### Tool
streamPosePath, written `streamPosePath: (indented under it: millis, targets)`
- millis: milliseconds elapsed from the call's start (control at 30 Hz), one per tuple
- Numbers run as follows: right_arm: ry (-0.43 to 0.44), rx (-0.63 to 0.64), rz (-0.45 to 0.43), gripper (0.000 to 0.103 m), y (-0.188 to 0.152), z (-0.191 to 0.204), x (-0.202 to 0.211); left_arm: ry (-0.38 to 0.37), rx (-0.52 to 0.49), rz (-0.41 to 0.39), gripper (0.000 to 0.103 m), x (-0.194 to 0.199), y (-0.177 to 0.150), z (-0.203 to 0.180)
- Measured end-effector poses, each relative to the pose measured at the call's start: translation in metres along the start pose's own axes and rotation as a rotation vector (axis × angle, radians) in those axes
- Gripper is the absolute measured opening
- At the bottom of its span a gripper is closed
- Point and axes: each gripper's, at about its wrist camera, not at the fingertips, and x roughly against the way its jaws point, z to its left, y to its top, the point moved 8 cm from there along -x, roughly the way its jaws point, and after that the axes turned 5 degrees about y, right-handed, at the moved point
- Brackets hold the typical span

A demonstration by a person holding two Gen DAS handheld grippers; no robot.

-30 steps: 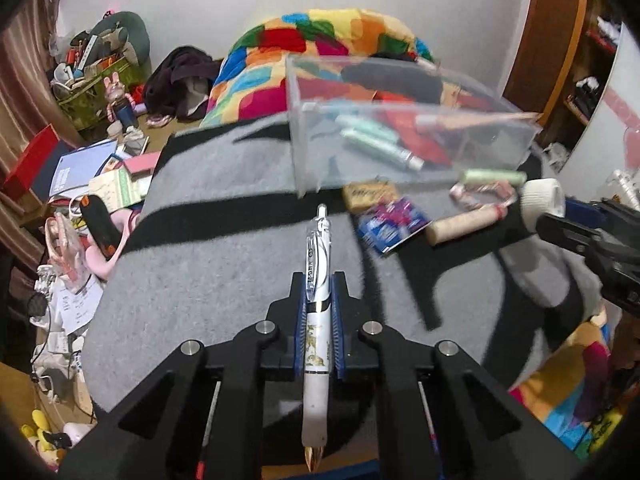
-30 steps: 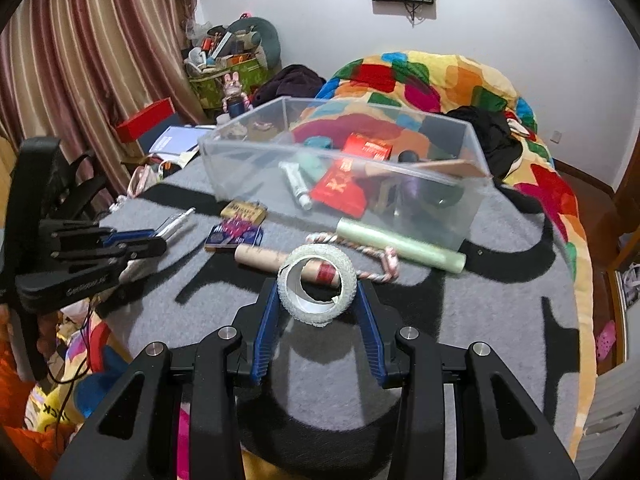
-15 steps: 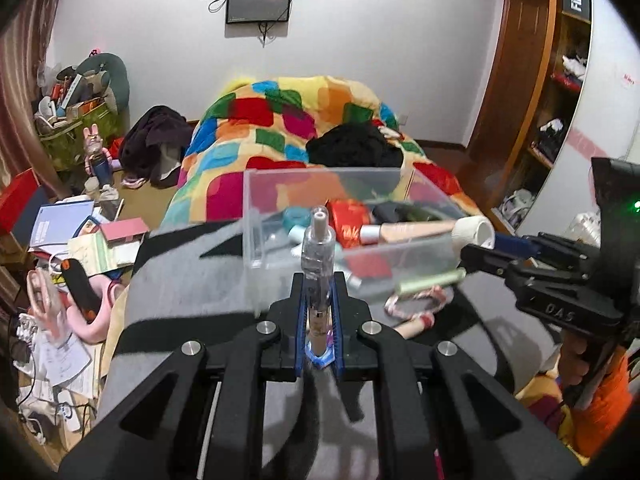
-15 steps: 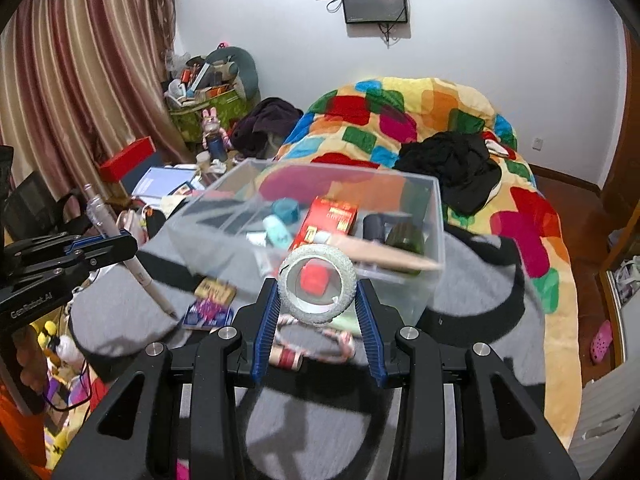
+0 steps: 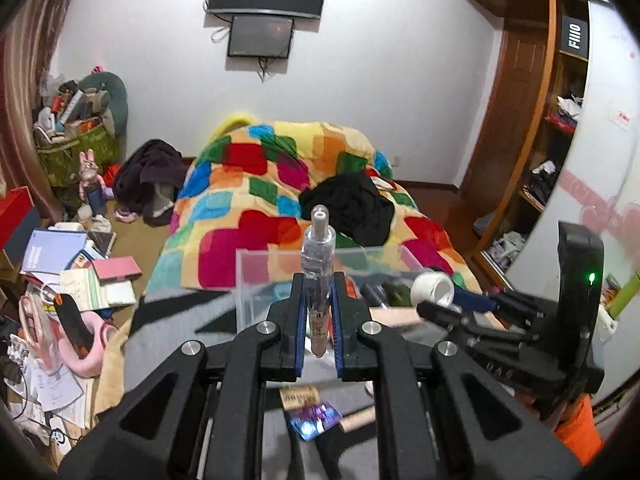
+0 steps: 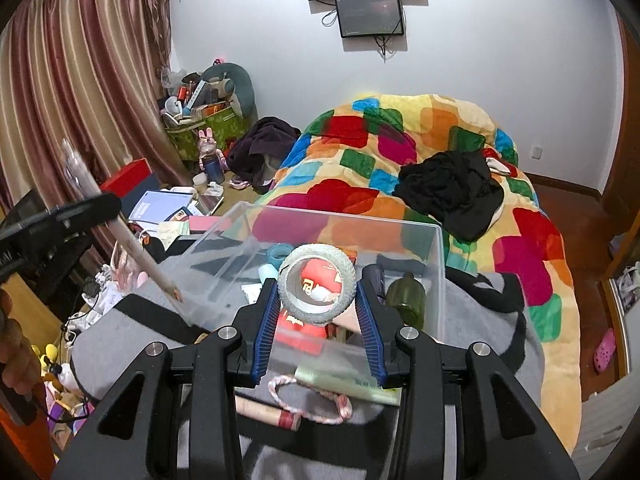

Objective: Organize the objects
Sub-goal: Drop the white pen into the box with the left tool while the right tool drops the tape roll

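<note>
My left gripper (image 5: 317, 280) is shut on a white pen (image 5: 318, 264), held nearly upright just before the near wall of the clear plastic bin (image 5: 272, 264). The pen also shows in the right wrist view (image 6: 132, 240), tip down beside the bin's left wall. My right gripper (image 6: 317, 292) is shut on a roll of white tape (image 6: 317, 290), held above the near edge of the bin (image 6: 436, 272). The tape roll also shows in the left wrist view (image 5: 434, 288). The bin holds a red packet (image 6: 316, 276), a green bottle (image 6: 406, 298) and other items.
On the grey blanket (image 6: 132, 344) before the bin lie a pale green tube (image 6: 344, 382), a pink-and-white rope (image 6: 312, 402), a tan stick (image 6: 264, 412), a small card (image 5: 316, 420) and a yellow tag (image 5: 298, 396). A colourful bedspread (image 6: 420, 152) lies beyond. Clutter covers the floor at left (image 5: 60, 264).
Both grippers have risen and moved toward the bin with their loads. The pen has tilted from lying flat to nearly upright. The tape roll is now over the bin's near edge.
</note>
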Motion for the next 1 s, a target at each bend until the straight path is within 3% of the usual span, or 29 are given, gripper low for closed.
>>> streamPosePath:
  millis: [333, 567, 700, 867, 1000]
  targets:
    - [0.023, -0.021, 0.124, 0.035, -0.016, -0.001, -0.05, 0.112, -0.006, 0.104, 0.01, -0.063, -0.024, 0.01]
    - [0.022, 0.01, 0.143, 0.037, -0.02, 0.002, -0.049, 0.058, -0.021, 0.14, 0.011, -0.071, -0.034, -0.003]
    - [0.016, 0.026, 0.118, 0.043, -0.018, 0.003, -0.038, 0.048, -0.05, 0.11, 0.023, -0.058, -0.031, -0.012]
    - [0.015, 0.02, 0.087, 0.044, -0.018, -0.001, -0.019, 0.029, -0.07, 0.09, 0.027, -0.043, -0.032, -0.018]
    - [0.015, 0.018, 0.071, 0.045, -0.023, -0.005, -0.004, 0.02, -0.063, 0.093, 0.043, -0.035, -0.039, -0.015]
